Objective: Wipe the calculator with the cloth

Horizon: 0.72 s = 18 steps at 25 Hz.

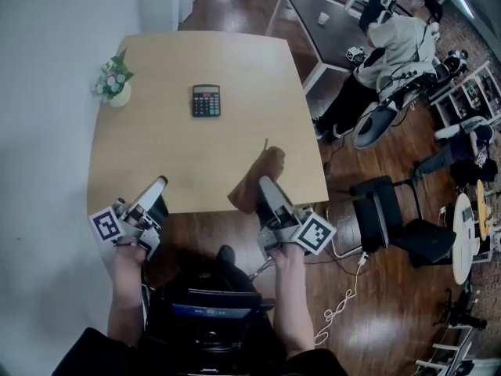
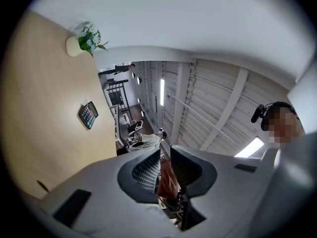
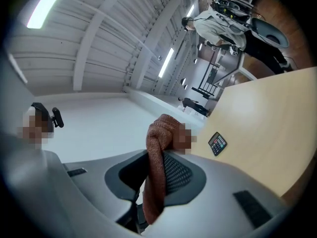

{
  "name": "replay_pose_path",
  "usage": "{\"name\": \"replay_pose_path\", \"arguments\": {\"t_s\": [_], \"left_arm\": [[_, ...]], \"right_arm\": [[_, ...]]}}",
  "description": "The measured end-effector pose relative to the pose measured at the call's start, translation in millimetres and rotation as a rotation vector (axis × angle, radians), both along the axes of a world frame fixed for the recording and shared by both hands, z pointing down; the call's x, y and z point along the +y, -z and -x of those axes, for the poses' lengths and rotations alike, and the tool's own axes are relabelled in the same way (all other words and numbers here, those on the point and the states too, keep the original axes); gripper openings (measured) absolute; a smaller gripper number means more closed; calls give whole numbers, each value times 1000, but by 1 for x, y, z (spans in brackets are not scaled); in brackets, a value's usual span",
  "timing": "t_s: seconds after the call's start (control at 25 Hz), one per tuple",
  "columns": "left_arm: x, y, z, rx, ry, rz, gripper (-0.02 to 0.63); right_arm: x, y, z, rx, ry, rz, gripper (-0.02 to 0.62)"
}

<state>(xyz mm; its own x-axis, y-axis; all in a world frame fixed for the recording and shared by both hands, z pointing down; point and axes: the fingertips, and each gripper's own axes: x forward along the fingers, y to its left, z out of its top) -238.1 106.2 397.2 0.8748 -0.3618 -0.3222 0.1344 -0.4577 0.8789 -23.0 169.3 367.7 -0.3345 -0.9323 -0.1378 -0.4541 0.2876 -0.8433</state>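
The black calculator [image 1: 206, 100] lies flat on the far half of the wooden table [image 1: 156, 155], with nothing touching it. It is small in the left gripper view [image 2: 88, 115] and the right gripper view [image 3: 217, 143]. My right gripper [image 1: 266, 185] [image 3: 161, 155] is shut on a rust-brown cloth [image 1: 258, 180] [image 3: 157, 182], which hangs bunched over the table's near edge. At the near left corner my left gripper [image 1: 159, 185] [image 2: 163, 157] has its jaws nearly together. A brown strip shows in their slit, but the head view shows no cloth at this gripper.
A small white pot of flowers [image 1: 115, 82] [image 2: 84, 41] stands at the table's far left corner. A black chair [image 1: 395, 218] and cables sit on the floor to the right. Seated people [image 1: 391, 45] and a dark table [image 1: 329, 22] are beyond.
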Motion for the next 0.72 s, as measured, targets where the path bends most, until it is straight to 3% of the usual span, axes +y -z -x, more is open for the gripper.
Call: {"name": "replay_pose_path", "arguments": {"t_s": [0.28, 0.72], "left_arm": [[27, 37, -6, 7, 45, -60, 55], [110, 59, -87, -84, 39, -95, 55]], "right_arm": [[21, 35, 9, 11, 66, -84, 81], [85, 56, -36, 29, 143, -168, 80]]}}
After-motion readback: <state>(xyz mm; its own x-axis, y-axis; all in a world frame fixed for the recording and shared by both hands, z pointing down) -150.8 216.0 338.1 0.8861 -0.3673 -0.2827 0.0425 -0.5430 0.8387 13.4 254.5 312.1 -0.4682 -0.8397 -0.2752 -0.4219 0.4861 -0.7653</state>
